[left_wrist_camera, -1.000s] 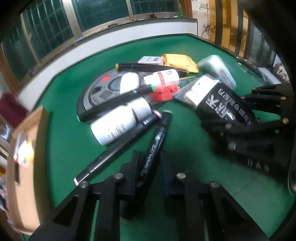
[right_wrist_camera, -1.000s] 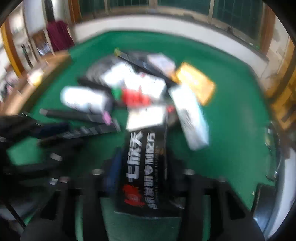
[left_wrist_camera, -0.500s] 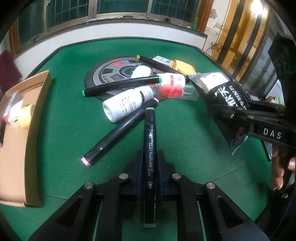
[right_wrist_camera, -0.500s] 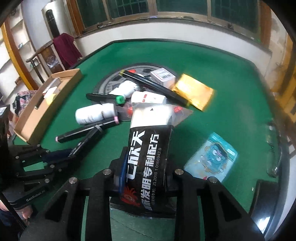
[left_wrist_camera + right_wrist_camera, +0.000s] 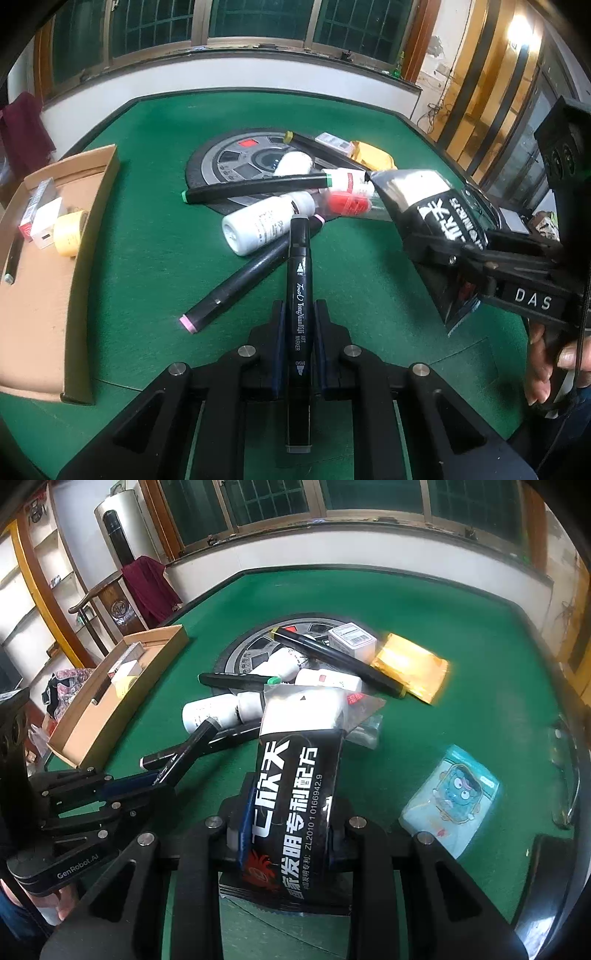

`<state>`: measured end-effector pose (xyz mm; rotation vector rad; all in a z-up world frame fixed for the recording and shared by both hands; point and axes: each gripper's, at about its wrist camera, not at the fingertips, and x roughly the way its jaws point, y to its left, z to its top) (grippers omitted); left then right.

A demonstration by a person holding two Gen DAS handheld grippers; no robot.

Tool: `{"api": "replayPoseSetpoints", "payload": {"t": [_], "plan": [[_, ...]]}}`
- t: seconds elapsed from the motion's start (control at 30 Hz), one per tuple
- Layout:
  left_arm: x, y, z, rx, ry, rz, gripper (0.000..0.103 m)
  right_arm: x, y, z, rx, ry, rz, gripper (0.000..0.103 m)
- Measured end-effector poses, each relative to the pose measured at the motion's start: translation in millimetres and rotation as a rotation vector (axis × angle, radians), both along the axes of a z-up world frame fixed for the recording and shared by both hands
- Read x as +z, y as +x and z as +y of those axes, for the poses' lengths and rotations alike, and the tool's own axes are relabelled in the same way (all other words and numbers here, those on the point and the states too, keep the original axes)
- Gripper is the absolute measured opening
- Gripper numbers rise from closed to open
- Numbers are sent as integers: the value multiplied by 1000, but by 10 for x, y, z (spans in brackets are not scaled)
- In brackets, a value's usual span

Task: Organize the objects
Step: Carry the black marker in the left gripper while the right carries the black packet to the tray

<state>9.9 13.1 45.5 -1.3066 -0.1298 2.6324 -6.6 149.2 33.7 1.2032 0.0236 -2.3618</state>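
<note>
Both held items now lifted clear of the pile.
Left gripper [image 5: 298, 325] clamps a marker [image 5: 299, 295]; right gripper [image 5: 286, 812] clamps a black packet [image 5: 291, 786] above the table [image 5: 461, 709].

The black sachet [image 5: 291, 797] hides part of the clear packet [image 5: 364, 727] behind it. The gold packet [image 5: 410, 668] looks blurred. The items in the cardboard tray [image 5: 79, 258] are too small to identify, and the frame's edge crops its left side.

A lived-in home room: green felt mahjong table [image 5: 155, 236], barred windows [image 5: 258, 18], wooden shelves [image 5: 22, 576].
</note>
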Motion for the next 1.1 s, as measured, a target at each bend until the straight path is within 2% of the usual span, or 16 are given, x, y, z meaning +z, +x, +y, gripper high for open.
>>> {"api": "replayPoseSetpoints", "payload": {"t": [1.1], "plan": [[225, 99, -396, 74, 50, 61, 12, -68, 22, -142, 39, -52, -32, 26]]}}
